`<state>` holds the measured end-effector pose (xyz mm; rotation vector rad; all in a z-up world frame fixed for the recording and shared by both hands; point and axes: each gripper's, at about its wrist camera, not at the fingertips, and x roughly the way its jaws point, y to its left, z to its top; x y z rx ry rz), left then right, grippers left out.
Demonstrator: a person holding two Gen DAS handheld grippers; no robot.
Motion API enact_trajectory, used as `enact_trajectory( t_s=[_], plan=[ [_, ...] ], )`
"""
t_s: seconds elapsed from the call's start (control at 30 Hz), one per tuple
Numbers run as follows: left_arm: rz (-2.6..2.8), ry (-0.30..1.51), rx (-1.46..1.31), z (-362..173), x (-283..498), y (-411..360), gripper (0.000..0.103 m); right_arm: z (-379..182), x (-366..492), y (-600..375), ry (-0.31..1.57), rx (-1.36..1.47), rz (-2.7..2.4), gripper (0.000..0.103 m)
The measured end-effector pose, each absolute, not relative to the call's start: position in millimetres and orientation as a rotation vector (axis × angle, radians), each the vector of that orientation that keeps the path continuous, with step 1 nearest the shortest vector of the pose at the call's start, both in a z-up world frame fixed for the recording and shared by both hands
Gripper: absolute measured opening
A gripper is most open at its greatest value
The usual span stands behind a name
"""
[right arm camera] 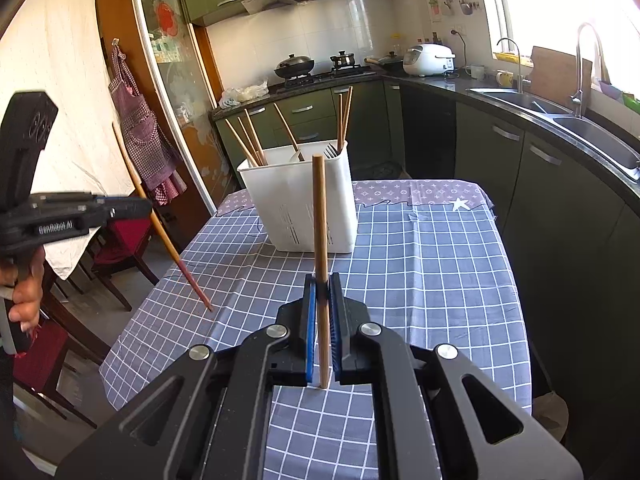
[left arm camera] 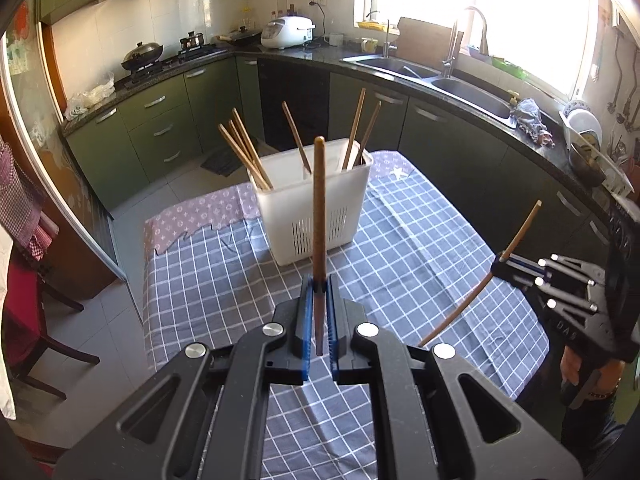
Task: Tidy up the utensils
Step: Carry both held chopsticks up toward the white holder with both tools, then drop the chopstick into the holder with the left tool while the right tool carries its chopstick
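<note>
A white utensil holder (left arm camera: pixel 316 208) (right arm camera: pixel 298 196) stands at the far part of the checked tablecloth, with several wooden chopsticks (left arm camera: pixel 244 152) (right arm camera: pixel 250 140) sticking out and a fork (right arm camera: pixel 331 151) inside. My left gripper (left arm camera: pixel 319 282) is shut on a dark brown chopstick (left arm camera: pixel 319 216), which stands upright above the table, in front of the holder. My right gripper (right arm camera: pixel 323 280) is shut on a lighter chopstick (right arm camera: pixel 320 220), also upright. Each gripper shows in the other's view: the left gripper (right arm camera: pixel 148 206) with its slanted chopstick (right arm camera: pixel 160 224), the right gripper (left arm camera: pixel 500 262) with its own chopstick (left arm camera: pixel 480 288).
The table (left arm camera: pixel 420 248) wears a blue checked cloth over a lilac one. Dark red chairs (right arm camera: pixel 120 240) stand at its left side. Green cabinets, a hob with pots (left arm camera: pixel 142 54), a rice cooker (left arm camera: pixel 287 31) and a double sink (left arm camera: pixel 460 88) run around behind. A hand (right arm camera: pixel 24 296) holds the left gripper's handle.
</note>
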<state>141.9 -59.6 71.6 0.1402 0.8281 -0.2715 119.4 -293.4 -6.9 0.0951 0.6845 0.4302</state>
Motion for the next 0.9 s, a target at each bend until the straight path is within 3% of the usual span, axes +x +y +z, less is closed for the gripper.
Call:
enact_trajectory(
  t_s=[0.27, 0.4, 0.9],
  plan=[
    [-0.238, 0.654, 0.128, 157.9, 192.7, -68.4, 0.007, -7.8, 120.6, -295.4, 0.681, 0.099, 0.453, 0.007],
    [-0.205, 0.61, 0.116, 171.4, 226.9, -73.1, 0.006, -8.7, 121.1, -298.1, 0.682, 0.106, 0.462, 0.007],
    [-0.195, 0.846, 0.099, 53.4, 298.0, -73.6, 0.01, 16.9, 123.1, -296.8, 0.661, 0.119, 0.531, 0.007]
  ],
)
